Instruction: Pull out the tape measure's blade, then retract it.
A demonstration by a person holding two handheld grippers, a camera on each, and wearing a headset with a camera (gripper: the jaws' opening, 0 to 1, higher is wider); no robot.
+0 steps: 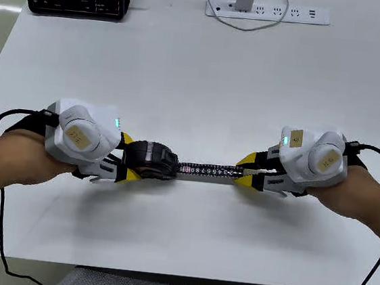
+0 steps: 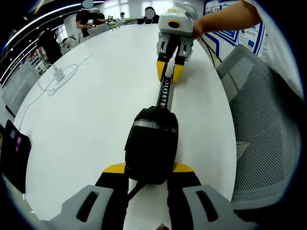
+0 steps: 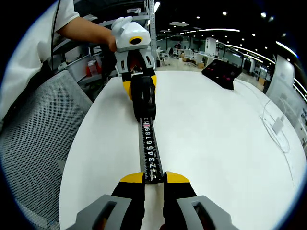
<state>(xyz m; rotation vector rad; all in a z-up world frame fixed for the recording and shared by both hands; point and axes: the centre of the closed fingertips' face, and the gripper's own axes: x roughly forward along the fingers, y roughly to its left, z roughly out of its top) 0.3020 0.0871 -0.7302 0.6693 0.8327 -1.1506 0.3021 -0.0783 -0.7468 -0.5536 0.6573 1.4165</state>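
Left tool (image 1: 128, 157) clamped on tape measure case (image 1: 151, 159), near edge of worktop (image 1: 196, 82). Right tool (image 1: 247, 171) pinched on blade (image 1: 207, 169) tip. Between them the blade runs left-right, partly out. Likely next: pull right, straight along that axis.

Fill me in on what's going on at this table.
A person is working a tape measure with a handheld gripper in each hand. The left gripper has its jaws clamped on the black tape measure case. The right gripper pinches the end of the blade. The blade is stretched a short way out between them, low over the white table, with its numbers showing.
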